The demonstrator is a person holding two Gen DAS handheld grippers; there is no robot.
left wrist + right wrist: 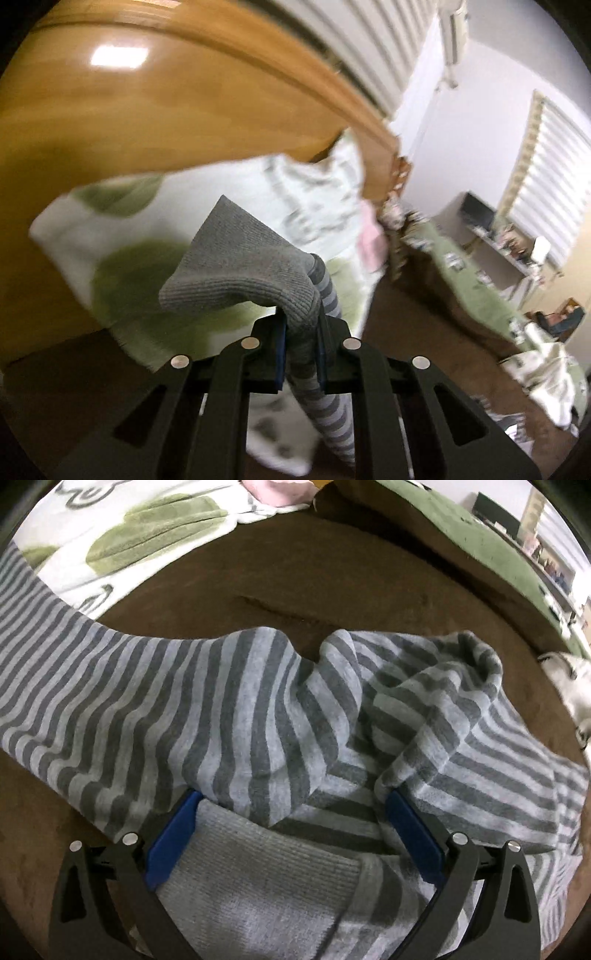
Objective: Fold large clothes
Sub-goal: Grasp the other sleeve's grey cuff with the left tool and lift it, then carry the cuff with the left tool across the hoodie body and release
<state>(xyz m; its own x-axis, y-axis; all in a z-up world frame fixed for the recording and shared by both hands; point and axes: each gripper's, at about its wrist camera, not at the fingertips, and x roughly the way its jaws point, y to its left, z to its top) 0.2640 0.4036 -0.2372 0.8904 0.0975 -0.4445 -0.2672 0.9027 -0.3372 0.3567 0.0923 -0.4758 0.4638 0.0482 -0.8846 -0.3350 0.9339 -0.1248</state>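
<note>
Left gripper [301,332] pinches the striped garment's [229,701] ribbed cuff [243,266], while the right gripper [291,812] gapes wide around a second cuff.

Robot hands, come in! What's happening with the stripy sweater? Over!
Left gripper shut on sweater cuff, lifted. Right gripper open around the other cuff. Sweater rumpled on brown bed. Nothing blocking.

A white blanket [207,206] with green leaf prints (partly blurred) lies on the brown bedding [295,565] beside a wooden headboard [110,122].
</note>
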